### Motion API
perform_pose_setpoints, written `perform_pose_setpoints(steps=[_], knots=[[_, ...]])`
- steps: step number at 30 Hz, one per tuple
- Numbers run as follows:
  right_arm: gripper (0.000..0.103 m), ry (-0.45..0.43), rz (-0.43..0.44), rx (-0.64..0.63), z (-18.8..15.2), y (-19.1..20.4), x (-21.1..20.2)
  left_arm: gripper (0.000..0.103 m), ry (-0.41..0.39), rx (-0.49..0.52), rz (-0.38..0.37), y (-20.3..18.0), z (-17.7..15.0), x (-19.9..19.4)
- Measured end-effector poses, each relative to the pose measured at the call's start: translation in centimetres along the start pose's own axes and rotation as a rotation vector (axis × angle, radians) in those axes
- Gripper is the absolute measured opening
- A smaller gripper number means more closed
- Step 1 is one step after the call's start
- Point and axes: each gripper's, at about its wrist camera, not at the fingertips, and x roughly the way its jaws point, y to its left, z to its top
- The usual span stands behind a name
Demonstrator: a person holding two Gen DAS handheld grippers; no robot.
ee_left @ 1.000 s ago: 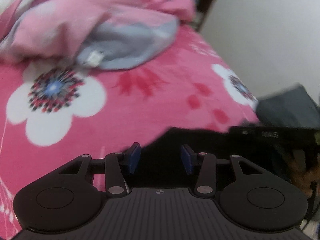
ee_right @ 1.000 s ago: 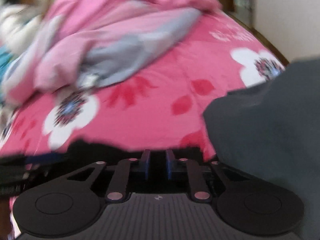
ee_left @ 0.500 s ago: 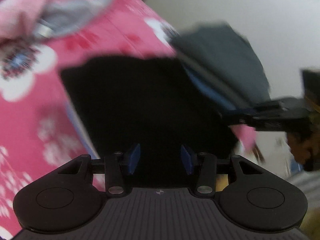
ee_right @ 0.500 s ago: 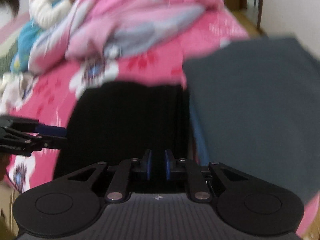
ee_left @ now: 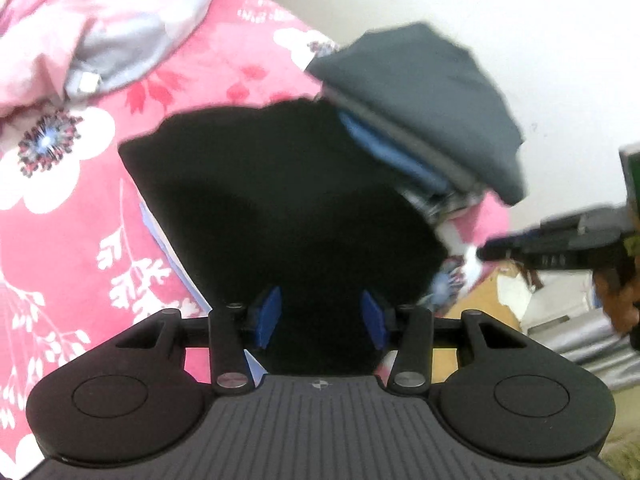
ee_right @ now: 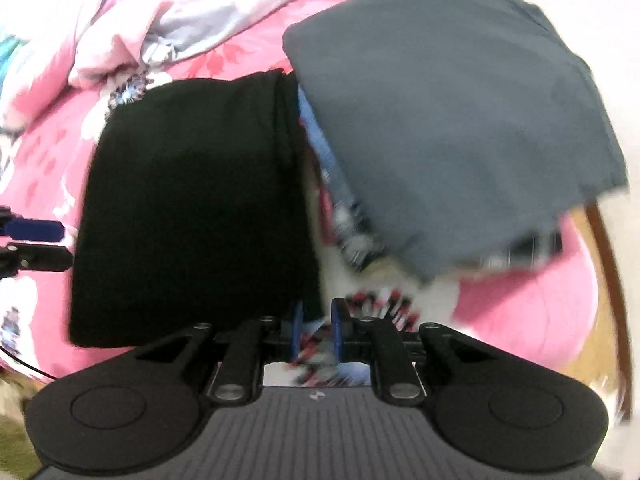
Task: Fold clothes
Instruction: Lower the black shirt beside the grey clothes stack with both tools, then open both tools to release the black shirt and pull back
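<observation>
Pink floral bedspread (ee_left: 224, 60) bears a flat black garment (ee_right: 192, 208); both hand-held grippers are opening, empty.

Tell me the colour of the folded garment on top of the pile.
Dark grey folded garment; clearest in the right wrist view.

My left claw (ee_left: 320, 322) has blue pads on black arms. Under it lies a plain black garment (ee_left: 280, 200). Beside that, a slate-grey garment (ee_right: 440, 112) tops a blue and striped stack. The bed (ee_left: 72, 240) cover is hot pink with white flowers; the crumpled garment (ee_left: 100, 20) is pale pink and grey.
</observation>
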Motion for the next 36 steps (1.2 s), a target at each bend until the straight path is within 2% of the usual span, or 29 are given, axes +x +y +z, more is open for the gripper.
perform_pose_setpoints(steps=[2,3,4,6,7,8,9,11,13,15,17,19,21,23,26,28,30,33,36], knots=[[0.024,-0.014,-0.012,0.040,-1.2,1.5,-2.7,0.058,-0.042,0.003,-0.001,-1.2,-0.3,-2.6],[0.035,-0.025,-0.023,0.054,-1.9,2.3,-4.1,0.061,-0.067,0.006,0.000,-1.8,-0.6,-4.0],[0.045,-0.039,-0.036,0.068,-2.6,3.1,-5.6,0.068,-0.093,0.007,0.006,-2.5,-0.9,-5.4],[0.052,-0.081,-0.070,0.092,-4.7,4.8,-8.4,0.077,-0.153,0.013,0.019,-3.8,-2.0,-8.6],[0.055,-0.094,-0.086,0.105,-5.8,5.8,-10.0,0.090,-0.184,0.017,0.027,-4.3,-2.7,-10.1],[0.057,-0.108,-0.102,0.119,-6.9,6.8,-11.6,0.097,-0.207,0.021,0.040,-4.8,-3.2,-11.3],[0.064,-0.122,-0.117,0.135,-8.0,7.7,-13.3,0.102,-0.231,0.032,0.049,-5.4,-3.8,-12.8],[0.076,-0.155,-0.139,0.188,-10.0,9.5,-16.5,0.103,-0.279,0.058,0.055,-6.2,-4.9,-15.2],[0.093,-0.187,-0.159,0.242,-11.6,11.0,-19.1,0.103,-0.316,0.083,0.100,-7.0,-5.9,-17.4],[0.102,-0.222,-0.169,0.281,-12.8,12.2,-21.3,0.103,-0.359,0.102,0.146,-7.8,-6.4,-19.2],[0.102,-0.247,-0.158,0.298,-13.3,13.1,-23.0,0.103,-0.386,0.086,0.165,-8.0,-6.6,-20.7],[0.103,-0.265,-0.153,0.306,-13.5,13.9,-24.4,0.103,-0.408,0.029,0.184,-8.0,-6.3,-22.0],[0.103,-0.290,-0.189,0.296,-13.2,14.6,-25.7,0.103,-0.422,-0.023,0.214,-8.1,-5.9,-23.3],[0.103,-0.313,-0.208,0.286,-12.9,15.0,-26.8,0.103,-0.426,-0.044,0.273,-8.3,-5.6,-24.4],[0.103,-0.374,-0.191,0.277,-12.6,15.1,-28.3,0.103,-0.444,-0.072,0.376,-8.9,-5.0,-25.6],[0.103,-0.435,-0.198,0.228,-12.4,15.2,-29.3,0.103,-0.447,-0.099,0.407,-9.0,-4.7,-26.1],[0.103,-0.457,-0.203,0.154,-12.0,15.4,-29.8,0.103,-0.465,-0.121,0.434,-9.4,-4.6,-26.6],[0.103,-0.453,-0.187,0.035,-11.2,15.5,-30.6,0.103,-0.454,-0.166,0.472,-10.7,-4.1,-27.2],[0.103,-0.447,-0.186,-0.033,-10.8,15.0,-31.4,0.103,-0.430,-0.179,0.522,-12.8,-3.8,-27.6]])
